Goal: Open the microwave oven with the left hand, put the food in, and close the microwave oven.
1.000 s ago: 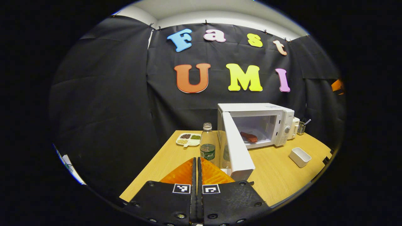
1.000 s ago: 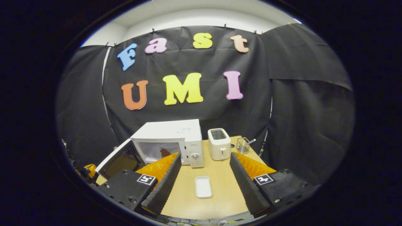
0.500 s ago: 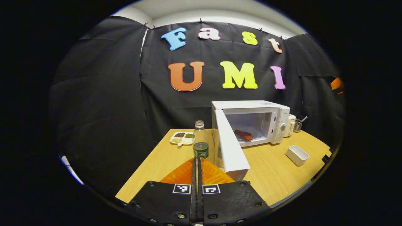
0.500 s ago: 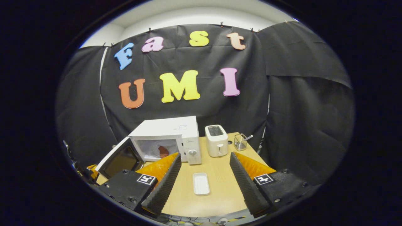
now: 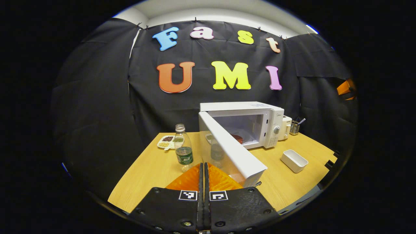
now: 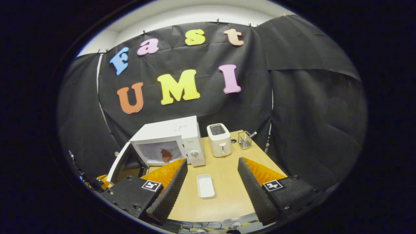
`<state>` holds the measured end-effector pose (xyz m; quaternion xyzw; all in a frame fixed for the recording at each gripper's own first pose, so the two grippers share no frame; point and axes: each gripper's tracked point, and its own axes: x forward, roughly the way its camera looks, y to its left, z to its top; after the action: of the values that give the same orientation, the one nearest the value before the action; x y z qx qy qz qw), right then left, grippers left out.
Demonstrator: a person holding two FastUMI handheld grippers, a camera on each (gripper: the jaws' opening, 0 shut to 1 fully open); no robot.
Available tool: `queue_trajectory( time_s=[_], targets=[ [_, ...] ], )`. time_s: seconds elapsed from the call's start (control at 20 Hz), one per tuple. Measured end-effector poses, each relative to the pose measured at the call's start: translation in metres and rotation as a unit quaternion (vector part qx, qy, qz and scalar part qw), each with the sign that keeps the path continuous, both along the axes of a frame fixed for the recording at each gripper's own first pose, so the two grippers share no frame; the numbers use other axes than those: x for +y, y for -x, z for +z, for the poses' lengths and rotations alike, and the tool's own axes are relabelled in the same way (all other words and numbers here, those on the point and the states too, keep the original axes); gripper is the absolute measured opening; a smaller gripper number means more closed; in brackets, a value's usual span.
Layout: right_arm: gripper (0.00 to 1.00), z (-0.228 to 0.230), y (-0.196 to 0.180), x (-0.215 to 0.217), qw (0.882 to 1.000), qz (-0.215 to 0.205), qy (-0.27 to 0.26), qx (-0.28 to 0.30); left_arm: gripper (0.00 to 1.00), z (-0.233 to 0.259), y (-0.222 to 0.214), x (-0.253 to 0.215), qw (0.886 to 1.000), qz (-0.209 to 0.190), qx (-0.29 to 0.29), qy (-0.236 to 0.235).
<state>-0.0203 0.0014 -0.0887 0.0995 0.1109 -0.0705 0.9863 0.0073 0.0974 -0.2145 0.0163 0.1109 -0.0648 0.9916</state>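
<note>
On the table, the microwave oven holds food, its door ajar beside the clenched left gripper; the right gripper gapes; a careless swing may topple the water bottle.

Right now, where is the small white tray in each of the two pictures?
Left gripper view: the white tray lies on the table at right, in front of the microwave.
Right gripper view: the white tray lies at bottom centre, between the fingers.
Shared landmark: the microwave, door open.
</note>
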Motion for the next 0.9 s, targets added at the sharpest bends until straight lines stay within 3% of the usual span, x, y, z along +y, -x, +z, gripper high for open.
queue_trajectory(
  time_s=[0.4,0.9],
  targets=[
    [0.99,-0.014,0.012,-0.045,0.999,-0.026,-0.023,0.017,0.00,-0.006,-0.009,-0.078,0.998,-0.066,0.015,-0.009],
    [0.99,0.013,0.005,-0.100,0.999,-0.018,0.036,0.007,0.00,0.004,-0.057,-0.165,0.996,-0.088,0.005,-0.004]
  ],
)
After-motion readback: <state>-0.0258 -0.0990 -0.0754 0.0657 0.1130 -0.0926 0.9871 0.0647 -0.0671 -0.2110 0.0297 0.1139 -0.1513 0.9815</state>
